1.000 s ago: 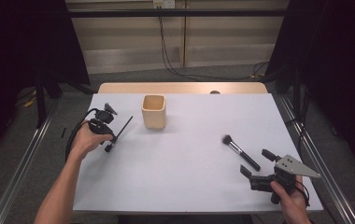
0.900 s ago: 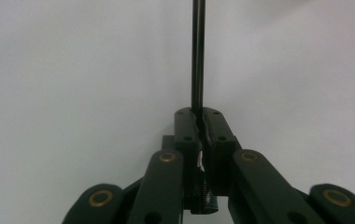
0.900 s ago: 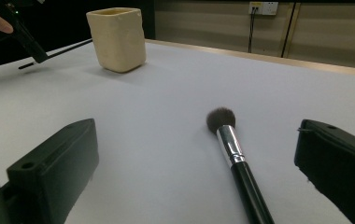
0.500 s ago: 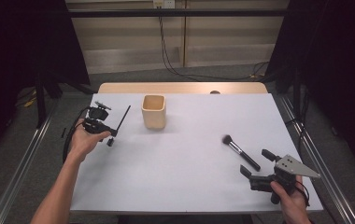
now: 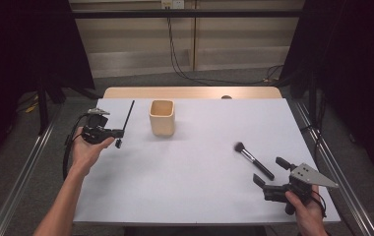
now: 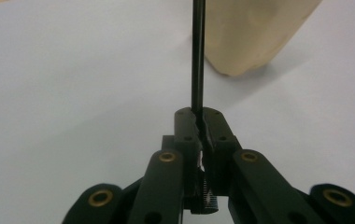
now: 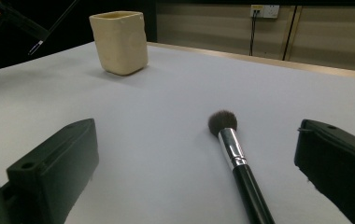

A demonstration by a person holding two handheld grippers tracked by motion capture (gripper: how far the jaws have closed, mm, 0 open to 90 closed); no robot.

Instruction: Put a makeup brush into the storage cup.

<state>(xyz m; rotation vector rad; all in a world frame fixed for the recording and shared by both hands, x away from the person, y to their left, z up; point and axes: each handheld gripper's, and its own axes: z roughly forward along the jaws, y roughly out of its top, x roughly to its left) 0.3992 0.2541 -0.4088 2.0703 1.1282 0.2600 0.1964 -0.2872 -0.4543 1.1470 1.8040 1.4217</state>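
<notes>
My left gripper (image 5: 120,133) is held above the table's left edge, shut on a thin black stick-like brush (image 5: 129,114) that points up and away. In the left gripper view the thin brush (image 6: 197,56) rises from the closed jaws of the left gripper (image 6: 198,119), with the beige cup (image 6: 250,32) just beyond to the right. The beige cup (image 5: 162,118) stands upright at the table's middle back. A black makeup brush (image 5: 254,161) with a silver ferrule lies flat at the right. My right gripper (image 5: 268,171) is open just behind its handle, and the makeup brush (image 7: 234,154) lies between the jaws.
The white table top (image 5: 200,196) ends near both hands at the front edge. A wooden strip (image 5: 190,92) runs along the back edge. Metal rails (image 5: 332,162) flank the table. Cables hang on the wall behind.
The left hand has lifted the thin brush and carried it slightly back and right, toward the cup, tilting it more upright. The right gripper and makeup brush have stayed put.
</notes>
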